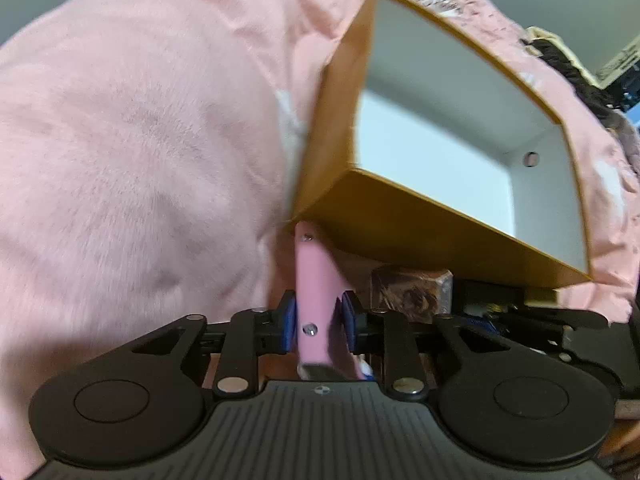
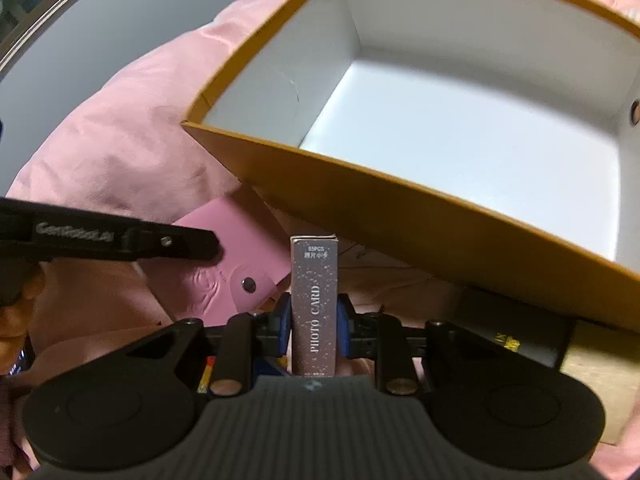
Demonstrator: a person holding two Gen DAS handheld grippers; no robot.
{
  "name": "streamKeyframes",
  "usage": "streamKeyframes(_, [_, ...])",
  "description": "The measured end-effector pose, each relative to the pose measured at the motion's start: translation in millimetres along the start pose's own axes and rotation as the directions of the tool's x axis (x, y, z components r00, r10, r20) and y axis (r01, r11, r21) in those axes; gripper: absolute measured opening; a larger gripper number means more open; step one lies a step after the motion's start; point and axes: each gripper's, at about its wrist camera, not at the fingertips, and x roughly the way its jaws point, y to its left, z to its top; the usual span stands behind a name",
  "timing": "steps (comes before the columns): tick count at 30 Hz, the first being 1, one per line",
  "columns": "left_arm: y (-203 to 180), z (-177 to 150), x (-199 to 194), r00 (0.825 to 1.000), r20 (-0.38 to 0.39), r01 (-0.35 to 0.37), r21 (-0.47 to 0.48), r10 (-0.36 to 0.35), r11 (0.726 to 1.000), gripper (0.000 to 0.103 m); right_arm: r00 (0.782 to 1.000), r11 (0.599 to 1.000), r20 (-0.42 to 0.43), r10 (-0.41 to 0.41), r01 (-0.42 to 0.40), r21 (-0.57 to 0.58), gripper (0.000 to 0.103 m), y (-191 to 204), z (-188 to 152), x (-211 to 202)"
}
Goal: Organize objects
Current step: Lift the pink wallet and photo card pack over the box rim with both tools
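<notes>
Each gripper carries one small thing towards the same container, which looks like the reason for the arrangement here. The left gripper (image 1: 318, 322) has its jaws pinched on a flat pink wallet-like case with small metal studs (image 1: 316, 300), held edge-on so that the thin sides sit against the blue pads; that edge grip keeps the flat piece upright and should let it slide down into a box instead of flopping. The right gripper (image 2: 314, 326) has its jaws closed on a slim, dark speckled cardboard box printed "PHOTO CARD" (image 2: 314, 304), likewise standing upright between the pads with its top end pointing ahead. Just beyond both stands the large open cardboard box, orange outside and white inside (image 2: 400, 216), its inside bare in both views, so it reads as the place where loose things are to be gathered. It rests on a soft pink fleece blanket (image 1: 140, 140), which covers the surface below, so what lies underneath cannot be told. From the right wrist view the pink case appears left of the card box, near the orange wall, with the left gripper's black arm across it. Neither item has yet crossed the box's rim.
</notes>
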Motion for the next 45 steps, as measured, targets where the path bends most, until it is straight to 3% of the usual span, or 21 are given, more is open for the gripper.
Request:
streamKeyframes(1, [-2,-4,-6,1.000,0.017,0.007,0.006,-0.007,1.000,0.023,1.000,1.000,0.010,-0.005,0.005,-0.006,0.024,8,-18,-11])
streamKeyframes(7, [-9,-16,-46,0.993,0.120,0.019,0.025,-0.022,1.000,0.020,0.996,0.999,0.088,-0.033,0.035,-0.026,0.024,18,-23,-31])
streamKeyframes(10, [-15,-21,-65,0.985,0.167,0.041,0.038,-0.047,0.998,0.020,0.990,0.999,0.133,-0.038,0.041,-0.020,0.024,17,-34,-62])
streamKeyframes(15, [-45,-20,-85,0.958,0.254,0.109,0.095,-0.130,0.990,0.020,0.979,1.000,0.204,-0.006,0.004,0.011,0.024,8,-42,-118])
streamKeyframes(23, [-90,5,-92,0.915,0.353,0.145,0.164,-0.195,0.976,0.020,0.931,0.996,0.353,-0.094,0.091,0.026,0.024,9,-26,-154])
streamKeyframes(29, [-119,32,-68,0.898,0.367,0.183,0.188,-0.241,0.965,0.020,0.901,0.985,0.400,-0.169,0.143,0.093,0.024,-15,-4,-171])
streamKeyframes(35, [-126,53,-26,0.924,0.340,0.121,0.172,-0.174,0.978,0.020,0.895,0.968,0.379,-0.236,0.183,0.170,0.024,-43,18,-158])
streamKeyframes(45, [-120,66,38,0.967,0.251,0.009,0.171,-0.052,0.985,0.020,0.950,0.957,0.249,-0.191,0.124,0.264,0.024,-77,32,-101])
